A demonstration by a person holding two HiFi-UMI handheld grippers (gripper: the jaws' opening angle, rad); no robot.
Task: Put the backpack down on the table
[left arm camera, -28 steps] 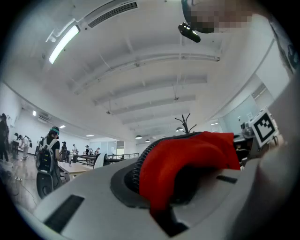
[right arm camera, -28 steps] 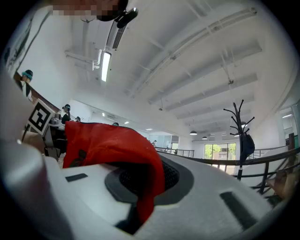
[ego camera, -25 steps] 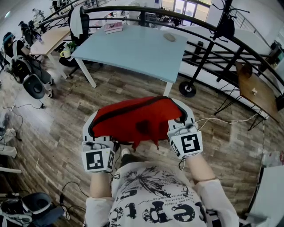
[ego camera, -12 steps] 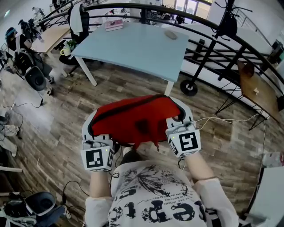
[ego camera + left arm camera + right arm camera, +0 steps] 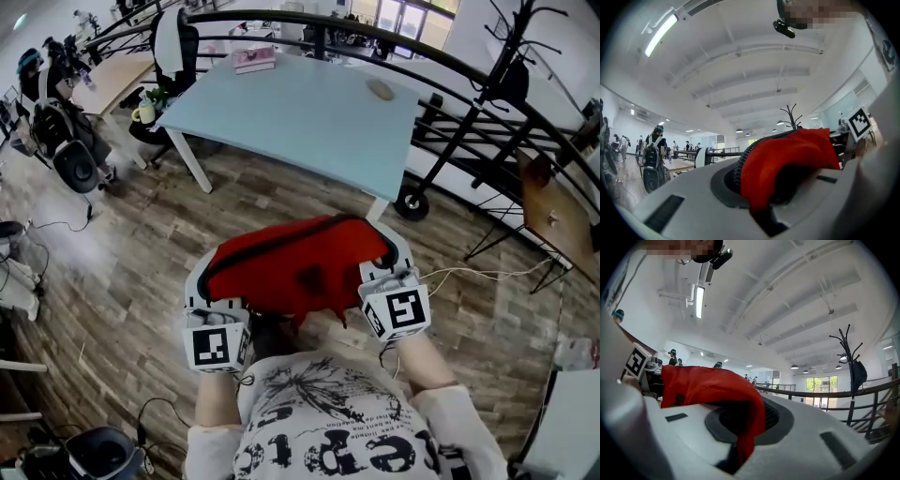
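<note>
1. The left hand-held gripper has its jaws pinched narrow on a fold of the red fabric backpack. The cloth bunches out of the slit between them.
2. The right hand-held gripper is clamped the same way on the backpack's other end.
3. The backpack hangs stretched between the two, its dark zip line along the top. It is over the wooden plank floor, on the near side of the light blue rectangular tabletop and not touching it.
4. On the tabletop, a pink book-like box lies at the far left corner. A small flat round tan thing lies near the far right edge.
5. Right of the tabletop stands a black coat stand.
</note>
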